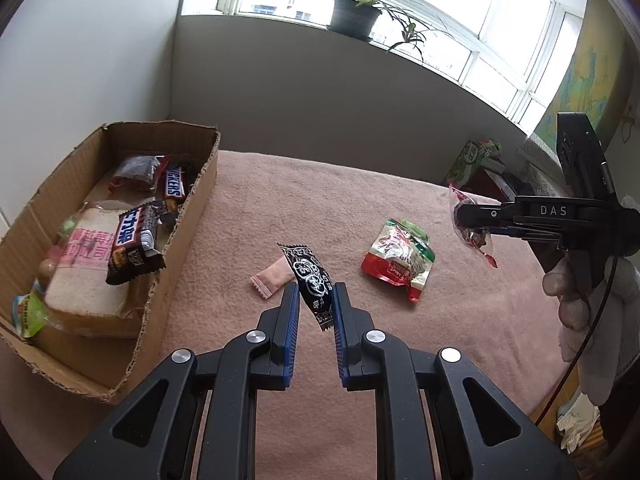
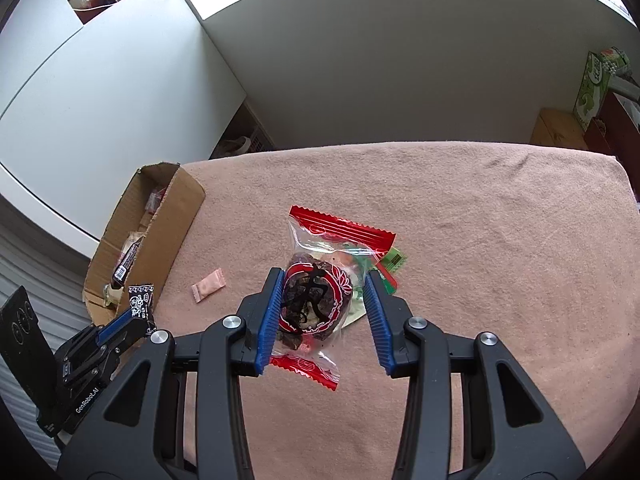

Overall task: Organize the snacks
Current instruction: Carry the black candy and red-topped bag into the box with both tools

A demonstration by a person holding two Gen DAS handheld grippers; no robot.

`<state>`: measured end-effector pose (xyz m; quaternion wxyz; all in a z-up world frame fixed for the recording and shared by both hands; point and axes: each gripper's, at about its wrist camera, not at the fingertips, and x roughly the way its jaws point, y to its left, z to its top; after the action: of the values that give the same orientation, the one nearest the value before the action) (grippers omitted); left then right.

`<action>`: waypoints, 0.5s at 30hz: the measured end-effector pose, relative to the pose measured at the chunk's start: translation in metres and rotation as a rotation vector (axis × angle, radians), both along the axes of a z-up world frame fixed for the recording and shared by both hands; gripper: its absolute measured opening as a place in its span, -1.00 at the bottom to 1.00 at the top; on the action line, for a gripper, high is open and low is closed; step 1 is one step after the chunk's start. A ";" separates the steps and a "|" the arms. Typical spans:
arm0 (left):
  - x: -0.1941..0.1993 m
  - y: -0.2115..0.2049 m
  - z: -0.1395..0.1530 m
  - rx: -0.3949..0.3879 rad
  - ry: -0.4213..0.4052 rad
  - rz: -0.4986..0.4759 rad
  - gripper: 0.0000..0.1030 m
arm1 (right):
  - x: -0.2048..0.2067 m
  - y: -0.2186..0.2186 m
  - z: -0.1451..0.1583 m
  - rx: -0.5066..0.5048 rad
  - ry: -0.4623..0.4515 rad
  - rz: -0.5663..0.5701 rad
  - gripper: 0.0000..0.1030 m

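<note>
My left gripper is shut on a black snack packet and holds it above the pink cloth, right of the cardboard box. The box holds Snickers bars, bread and other snacks. My right gripper is shut on a clear, red-edged date packet and holds it in the air; it also shows in the left wrist view. A small pink sachet and a red-green pouch lie on the cloth.
The table is covered by a pink cloth. A grey wall stands behind it, with a potted plant on the windowsill. A green carton and a brown box stand off the table's far right.
</note>
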<state>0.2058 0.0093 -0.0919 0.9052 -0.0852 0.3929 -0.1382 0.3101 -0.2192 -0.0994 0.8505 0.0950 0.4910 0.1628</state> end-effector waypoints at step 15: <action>-0.008 0.070 0.022 0.111 -0.080 0.126 -0.72 | -0.003 0.105 0.033 -0.052 -0.101 0.170 -0.18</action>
<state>0.1976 0.0792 -0.0703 0.9303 -0.0538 0.3574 -0.0621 0.3071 -0.1139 -0.0659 0.8594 0.0226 0.4580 0.2263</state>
